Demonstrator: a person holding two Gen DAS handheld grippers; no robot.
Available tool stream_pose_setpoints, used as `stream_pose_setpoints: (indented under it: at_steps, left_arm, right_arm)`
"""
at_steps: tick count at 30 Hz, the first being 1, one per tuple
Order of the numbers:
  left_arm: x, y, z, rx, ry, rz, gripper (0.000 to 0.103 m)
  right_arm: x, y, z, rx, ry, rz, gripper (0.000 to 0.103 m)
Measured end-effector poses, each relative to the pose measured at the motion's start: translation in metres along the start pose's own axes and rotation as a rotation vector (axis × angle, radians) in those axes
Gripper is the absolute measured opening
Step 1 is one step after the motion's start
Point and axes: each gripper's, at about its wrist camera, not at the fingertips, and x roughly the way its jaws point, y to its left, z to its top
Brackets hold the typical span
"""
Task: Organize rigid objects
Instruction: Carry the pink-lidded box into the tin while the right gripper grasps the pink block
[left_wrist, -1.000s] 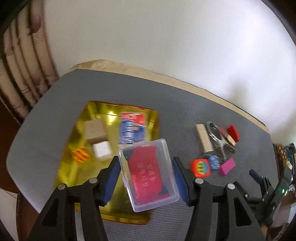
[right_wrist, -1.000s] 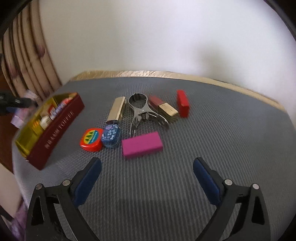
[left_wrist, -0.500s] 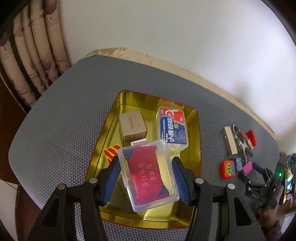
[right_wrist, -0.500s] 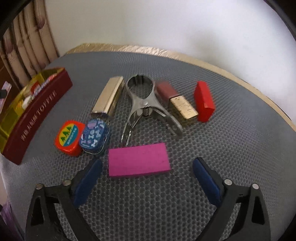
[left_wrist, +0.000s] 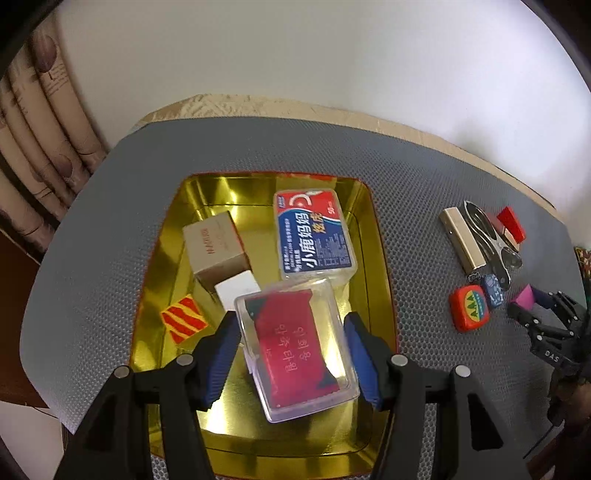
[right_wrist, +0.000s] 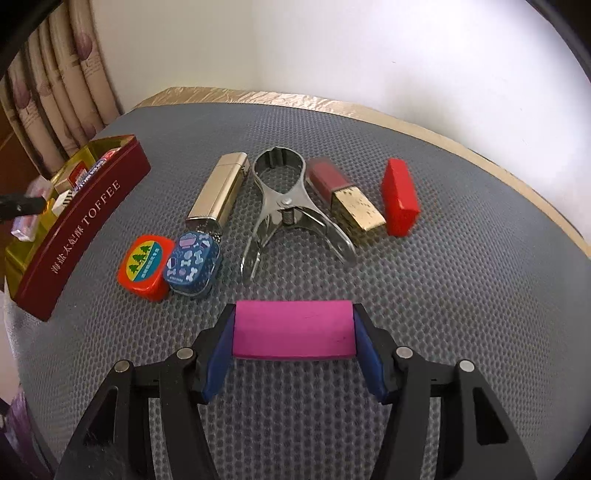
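My left gripper (left_wrist: 291, 354) is shut on a clear plastic case with a red card inside (left_wrist: 297, 350) and holds it over the gold-lined toffee tin (left_wrist: 373, 236). The tin holds a blue and red box (left_wrist: 314, 236), a beige box (left_wrist: 216, 245), a white cube (left_wrist: 236, 290) and a red-yellow striped piece (left_wrist: 183, 323). My right gripper (right_wrist: 293, 328) is shut on a magenta block (right_wrist: 293, 328) that rests on the grey mat. The tin's dark red side (right_wrist: 77, 229) shows at the left in the right wrist view.
On the mat (right_wrist: 443, 295) lie a gold lighter (right_wrist: 219, 192), a metal clip (right_wrist: 284, 206), a lipstick (right_wrist: 343, 194), a red block (right_wrist: 399, 195), an orange tin (right_wrist: 144, 266) and a blue tin (right_wrist: 194, 262). A curtain (right_wrist: 55, 92) hangs at the left, a white wall behind.
My left gripper has carried the clear case from the tin's right edge to above its inside. My right gripper has moved forward and closed on the magenta block.
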Motion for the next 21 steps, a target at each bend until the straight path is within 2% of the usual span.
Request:
stream_pose_setpoints:
  at_steps: [3, 7, 13, 17, 21]
  left_arm:
    - [0.004, -0.002, 0.0, 0.015, 0.017, -0.023, 0.059]
    - [0.001, -0.001, 0.0, 0.025, -0.003, -0.043, 0.06]
    - [0.002, 0.008, 0.0, 0.032, 0.032, -0.084, 0.062]
    - [-0.013, 0.023, -0.012, -0.018, -0.013, -0.036, 0.062]
    - [-0.048, 0.057, -0.044, -0.168, -0.091, -0.01, 0.062]
  right_arm:
    - [-0.009, -0.004, -0.007, 0.032, -0.011, -0.001, 0.056]
    - [-0.027, -0.002, -0.012, 0.064, -0.042, 0.017, 0.056]
    - [-0.065, 0.026, 0.006, 0.034, -0.123, 0.061, 0.056]
    - [-0.087, 0.058, 0.022, -0.013, -0.172, 0.1, 0.056]
    - [-0.102, 0.099, 0.047, -0.083, -0.209, 0.174, 0.056]
